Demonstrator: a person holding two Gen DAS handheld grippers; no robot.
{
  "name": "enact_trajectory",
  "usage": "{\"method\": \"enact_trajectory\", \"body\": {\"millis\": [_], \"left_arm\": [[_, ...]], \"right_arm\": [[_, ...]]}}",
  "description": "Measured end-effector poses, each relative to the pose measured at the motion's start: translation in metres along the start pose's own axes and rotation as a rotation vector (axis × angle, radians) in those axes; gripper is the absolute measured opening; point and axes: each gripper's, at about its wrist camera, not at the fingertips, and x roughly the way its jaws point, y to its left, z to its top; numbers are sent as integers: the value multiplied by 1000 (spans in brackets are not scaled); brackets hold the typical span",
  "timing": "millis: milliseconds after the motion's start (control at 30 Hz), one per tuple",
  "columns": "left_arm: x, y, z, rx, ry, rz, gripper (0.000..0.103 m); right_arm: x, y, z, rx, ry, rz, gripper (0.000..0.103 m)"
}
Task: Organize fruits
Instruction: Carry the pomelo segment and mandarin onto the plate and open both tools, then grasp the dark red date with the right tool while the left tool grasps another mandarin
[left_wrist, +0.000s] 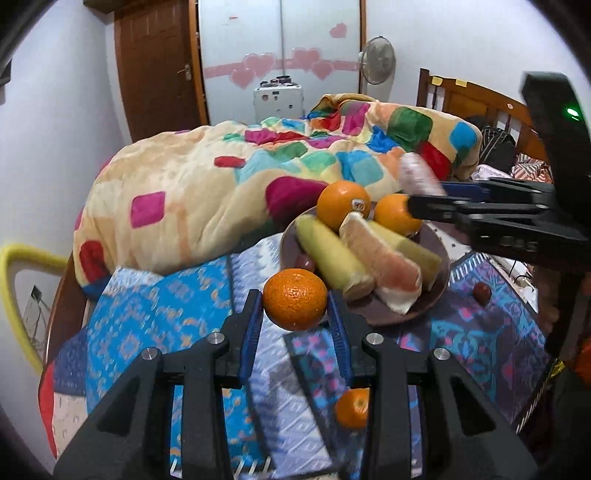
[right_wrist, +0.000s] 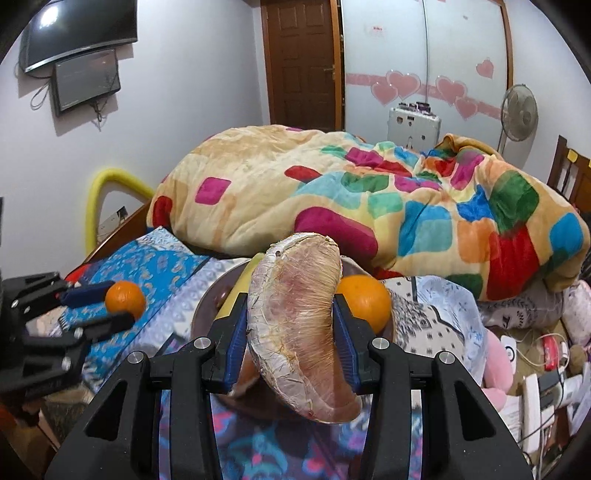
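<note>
Left hand-held gripper (left_wrist: 295, 306) closed on mandarin (left_wrist: 295, 298), held just short of plate (left_wrist: 424, 310). Right hand-held gripper (right_wrist: 291, 332) clamps wrapped pomelo wedge (right_wrist: 295, 325) above plate. Judgement: lower mandarin into bare near-left gap; release gently, round fruit rolls. Spare mandarin (left_wrist: 352, 408) on bed.

1. The right gripper (right_wrist: 293, 332) was clamped on a plastic-wrapped pomelo wedge (right_wrist: 299, 325), its blue pads pressing both sides.
2. Behind the wedge sat a brown plate (right_wrist: 207, 299), with an orange (right_wrist: 365, 301) at 2 o'clock of the wedge.
3. At 9 o'clock, the left gripper (right_wrist: 110, 304) held a small mandarin (right_wrist: 125, 298) over the patterned bedspread (right_wrist: 162, 266).
4. A colourful quilt (right_wrist: 369, 206) lay heaped at 12 o'clock.
</note>
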Motion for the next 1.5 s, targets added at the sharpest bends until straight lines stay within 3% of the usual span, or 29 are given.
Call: {"method": "enact_trajectory", "body": {"millis": [233, 733, 800, 900, 1200, 1500], "left_arm": [[23, -9, 10, 17, 29, -13, 36], [69, -10, 14, 13, 101, 1, 36], [71, -9, 15, 13, 108, 9, 37], [74, -6, 16, -3, 116, 31, 48], [49, -4, 15, -16, 74, 31, 57], [19, -4, -1, -32, 51, 14, 69]], "right_arm": [[31, -10, 6, 38, 95, 26, 41], [-13, -31, -21, -5, 28, -17, 53], [-18, -35, -28, -9, 31, -22, 53], [-25, -38, -34, -20, 30, -32, 53], [-40, -50, -59, -17, 50, -45, 54], [-29, -58, -96, -19, 143, -62, 54]]}}
